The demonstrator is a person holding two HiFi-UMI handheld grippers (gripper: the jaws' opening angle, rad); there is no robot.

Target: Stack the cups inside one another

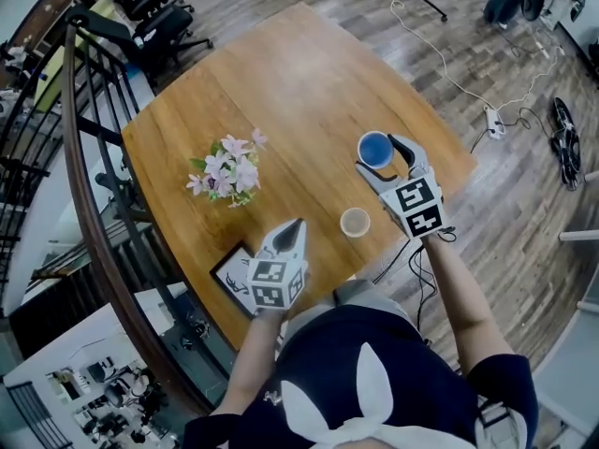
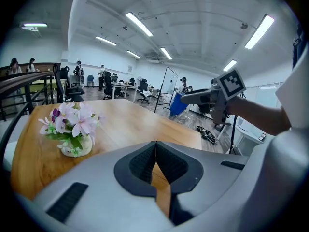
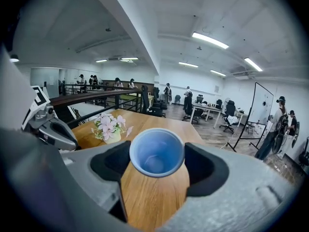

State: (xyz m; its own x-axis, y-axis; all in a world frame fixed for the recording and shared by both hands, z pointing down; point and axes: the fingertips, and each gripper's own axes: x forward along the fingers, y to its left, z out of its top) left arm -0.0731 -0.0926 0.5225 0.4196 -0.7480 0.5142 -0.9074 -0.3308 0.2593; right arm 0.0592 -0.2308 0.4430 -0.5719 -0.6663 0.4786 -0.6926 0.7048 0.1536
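A blue cup sits between the two fingers of my right gripper, which is shut on it. In the right gripper view the blue cup faces up, empty, between the dark pads. The left gripper view shows that cup held above the table's far edge. A small beige cup stands upright on the wooden table, just left of and nearer than the right gripper. My left gripper is near the table's front edge, left of the beige cup, shut on nothing, its pads meeting.
A small vase of pink and white flowers stands at the table's left middle. A black-framed flat item lies at the front edge under my left gripper. A railing runs along the left. Cables and a power strip lie on the floor at right.
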